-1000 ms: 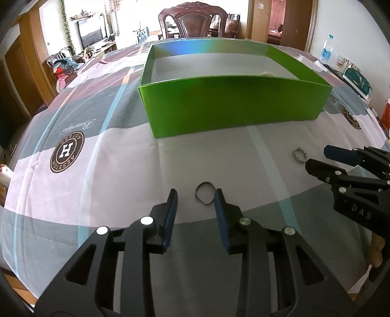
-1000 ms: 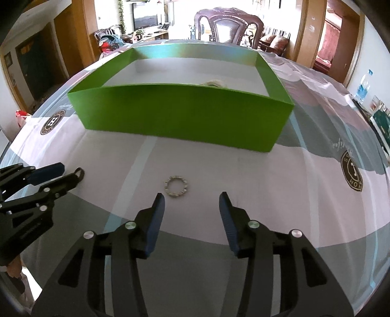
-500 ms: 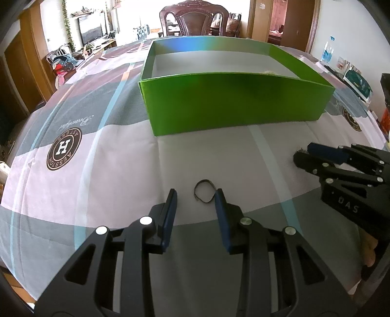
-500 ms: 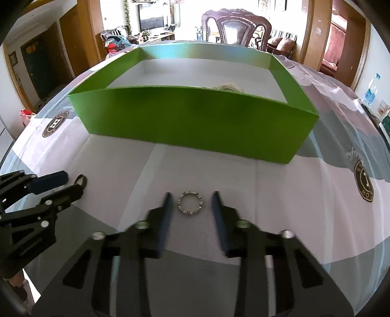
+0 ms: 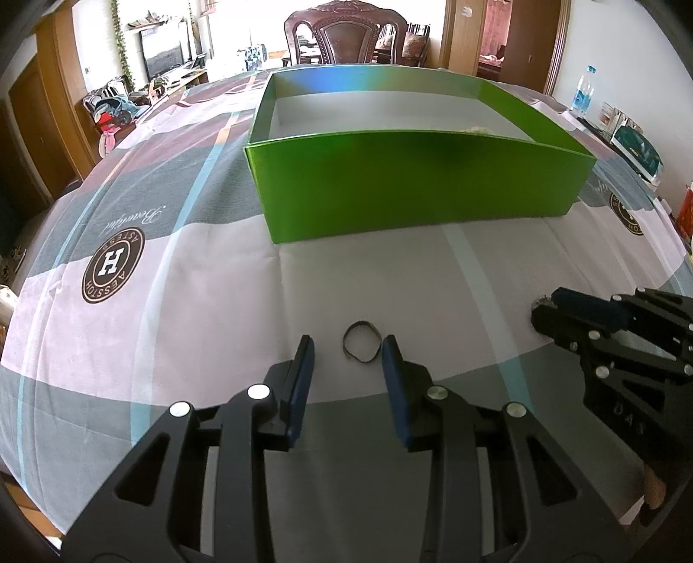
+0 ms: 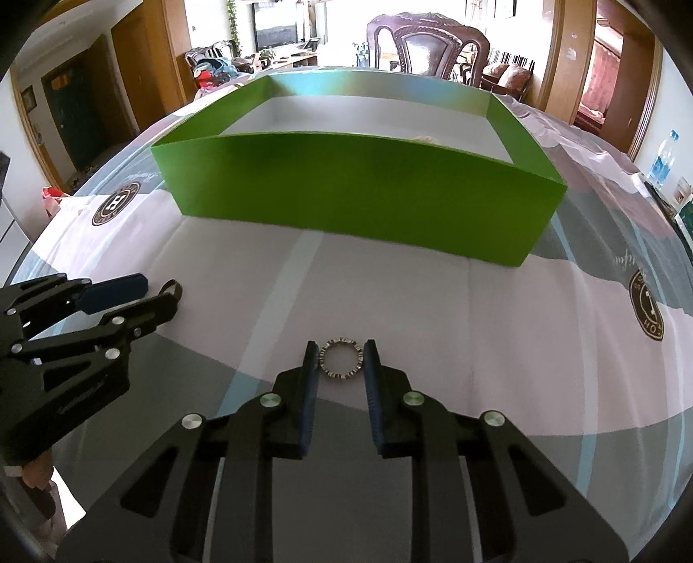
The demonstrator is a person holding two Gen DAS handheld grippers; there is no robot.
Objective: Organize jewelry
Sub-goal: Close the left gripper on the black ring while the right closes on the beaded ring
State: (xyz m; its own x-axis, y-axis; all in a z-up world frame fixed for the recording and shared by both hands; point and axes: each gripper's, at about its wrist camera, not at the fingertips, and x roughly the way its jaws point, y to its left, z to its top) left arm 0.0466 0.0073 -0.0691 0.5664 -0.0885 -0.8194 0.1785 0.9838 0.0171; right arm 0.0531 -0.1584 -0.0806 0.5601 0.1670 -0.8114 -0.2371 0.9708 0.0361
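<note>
A green open box [image 5: 416,190] stands on the tablecloth ahead, also in the right wrist view [image 6: 346,190], with a pale item inside near its front right. A thin dark bracelet loop [image 5: 361,347] lies flat on the cloth just ahead of my open left gripper [image 5: 346,346], near its right finger. A silver beaded ring bracelet [image 6: 341,358] lies between the pads of my right gripper [image 6: 341,351], which have closed in to touch or nearly touch it. The right gripper shows in the left wrist view [image 5: 558,309], the left one in the right wrist view [image 6: 147,290].
The table carries a striped pink, grey and white cloth with round brown logos [image 5: 112,265]. A wooden chair [image 5: 346,32] stands behind the box. A water bottle [image 5: 582,95] and small boxes sit at the far right edge.
My right gripper moved forward around the silver ring bracelet and narrowed its jaws onto it. My left gripper stayed put by the dark loop.
</note>
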